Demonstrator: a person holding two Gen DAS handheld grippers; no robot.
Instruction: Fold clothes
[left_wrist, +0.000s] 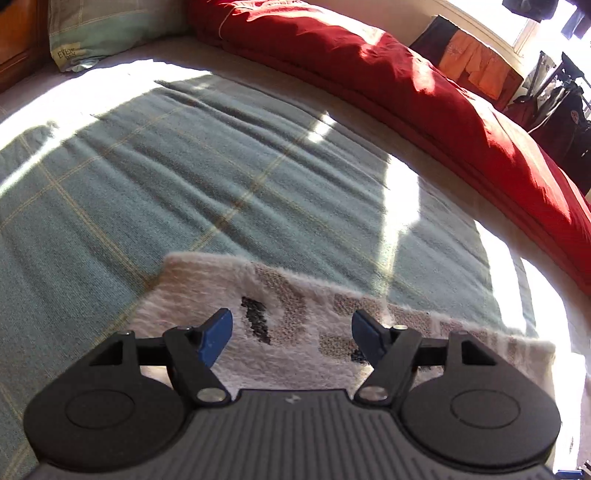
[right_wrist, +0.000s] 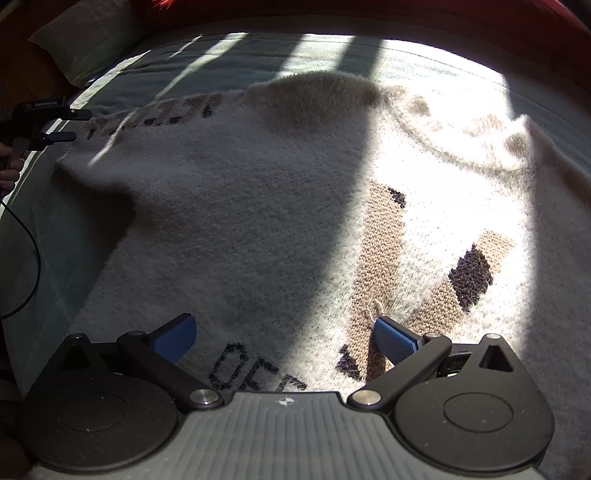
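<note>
A fuzzy white sweater (right_wrist: 258, 221) lies flat on the bed (left_wrist: 184, 177), soft, light and floppy, its sleeve edge at nine o'clock the likeliest hold, both the left claw (left_wrist: 291, 332) and right claw (right_wrist: 284, 338) spread and empty.

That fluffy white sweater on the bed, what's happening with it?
A person is folding the white sweater, using handheld tongs in each hand. It lies spread on a green checked blanket. The left tongs hover open over a sleeve end; the right tongs hover open above the body. Neither grips anything yet.
</note>
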